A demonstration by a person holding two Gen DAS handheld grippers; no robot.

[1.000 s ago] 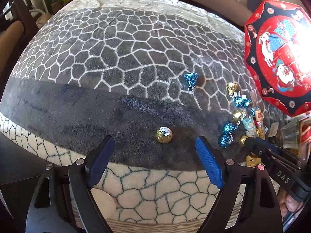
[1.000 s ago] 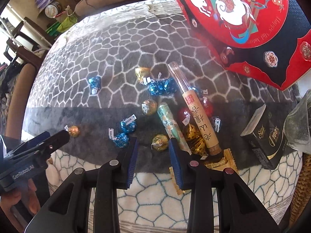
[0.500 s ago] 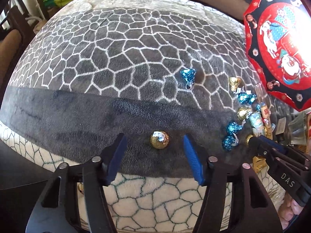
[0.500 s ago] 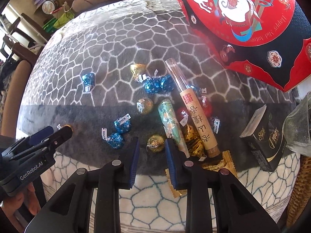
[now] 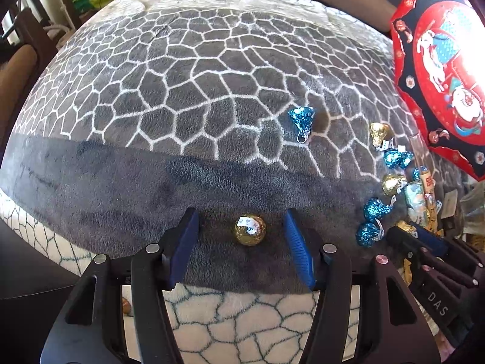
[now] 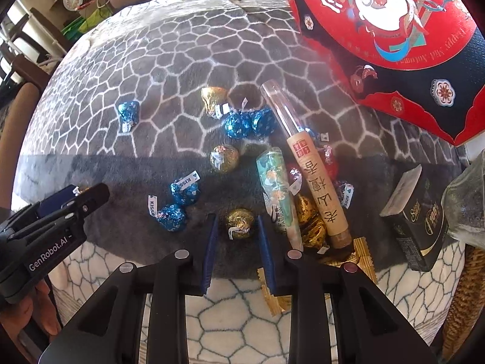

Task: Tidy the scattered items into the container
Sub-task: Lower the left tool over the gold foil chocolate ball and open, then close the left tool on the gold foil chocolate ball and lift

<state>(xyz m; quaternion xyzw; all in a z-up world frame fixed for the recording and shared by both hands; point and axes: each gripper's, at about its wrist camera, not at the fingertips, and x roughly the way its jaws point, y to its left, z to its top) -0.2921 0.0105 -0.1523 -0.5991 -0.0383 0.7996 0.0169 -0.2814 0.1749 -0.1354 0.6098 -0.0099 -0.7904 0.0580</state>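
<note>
A gold foil ball [image 5: 250, 230] lies on the dark band of the grey patterned blanket [image 5: 188, 97]. My left gripper [image 5: 241, 217] points down over it, open, with the ball between its blue pads [image 5: 185, 242] and a clear gap on each side. In the right wrist view a gold wrapped chocolate [image 6: 239, 223] sits between the narrow jaws of my right gripper [image 6: 237, 217]. A thin gap shows on each side, so it is open. The red and black festive box [image 6: 394, 30] stands at the far right, also seen as the box [image 5: 439, 75].
Blue foil chocolates [image 6: 178, 203], more gold ones [image 6: 224, 157], a tan labelled tube [image 6: 318, 182], a green patterned tube [image 6: 275, 188] and a gold packet [image 6: 363, 257] crowd the right gripper. A black carton [image 6: 421, 227] and a glass jar [image 6: 466, 206] stand right. A lone blue chocolate [image 5: 301, 118] lies farther back.
The left jaws have narrowed from wide to a closer stance around the gold ball, and the gripper has come down nearer to it. The right jaws have narrowed around the gold chocolate.
</note>
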